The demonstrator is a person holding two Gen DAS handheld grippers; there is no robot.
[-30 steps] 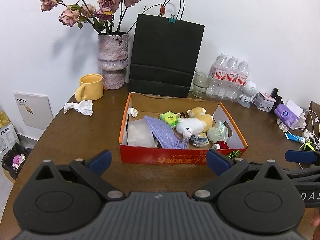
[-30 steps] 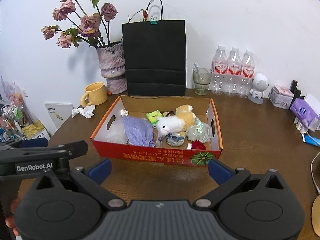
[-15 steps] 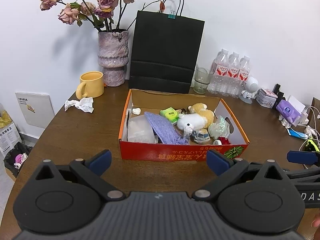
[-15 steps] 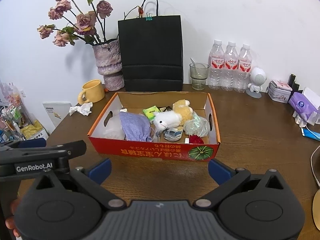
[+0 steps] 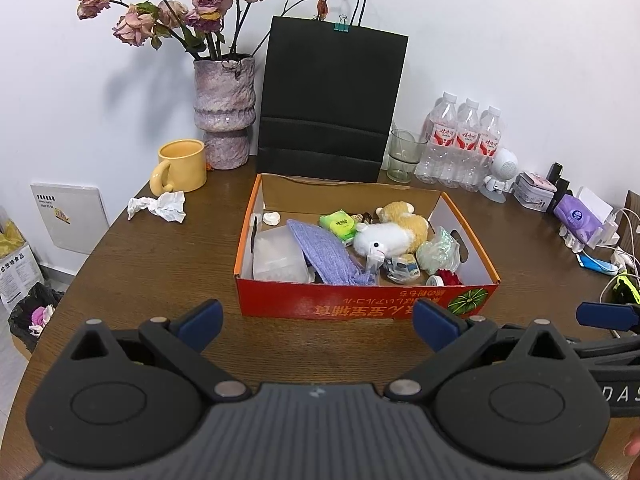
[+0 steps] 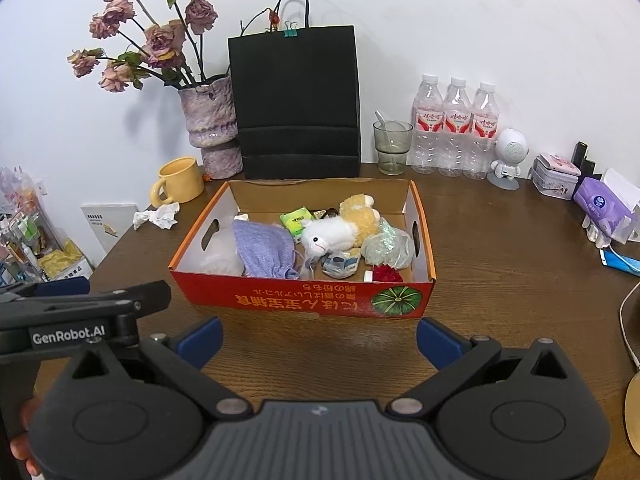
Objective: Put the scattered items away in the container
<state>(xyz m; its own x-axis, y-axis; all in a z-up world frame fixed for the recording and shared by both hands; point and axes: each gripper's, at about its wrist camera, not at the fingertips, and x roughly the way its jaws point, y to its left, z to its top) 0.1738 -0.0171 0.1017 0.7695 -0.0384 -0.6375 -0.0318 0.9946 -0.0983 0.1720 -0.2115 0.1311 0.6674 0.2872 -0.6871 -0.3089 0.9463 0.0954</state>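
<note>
A red cardboard box [image 5: 360, 306] [image 6: 280, 300] stands in the middle of the brown table. It holds a purple cloth [image 5: 326, 254] [image 6: 266, 250], a white and tan plush toy [image 5: 388, 234] [image 6: 340, 230], a green packet [image 5: 339, 222], a clear plastic bag [image 5: 276, 258] and several small items. My left gripper [image 5: 316, 320] is open and empty, held back from the box's near wall. My right gripper [image 6: 318, 338] is open and empty, also in front of the box. A crumpled white tissue [image 5: 158, 206] [image 6: 158, 216] lies on the table left of the box.
Behind the box stand a black paper bag [image 5: 332, 104], a vase of dried roses [image 5: 224, 112], a yellow mug [image 5: 180, 166], a glass [image 5: 404, 154] and three water bottles [image 5: 464, 140]. A toy robot, tins, tissue pack and cables crowd the right edge [image 5: 580, 216].
Both grippers have drawn back and risen a little from the box, so it looks smaller and further away. Both stay open and empty. Nothing on the table moved.
</note>
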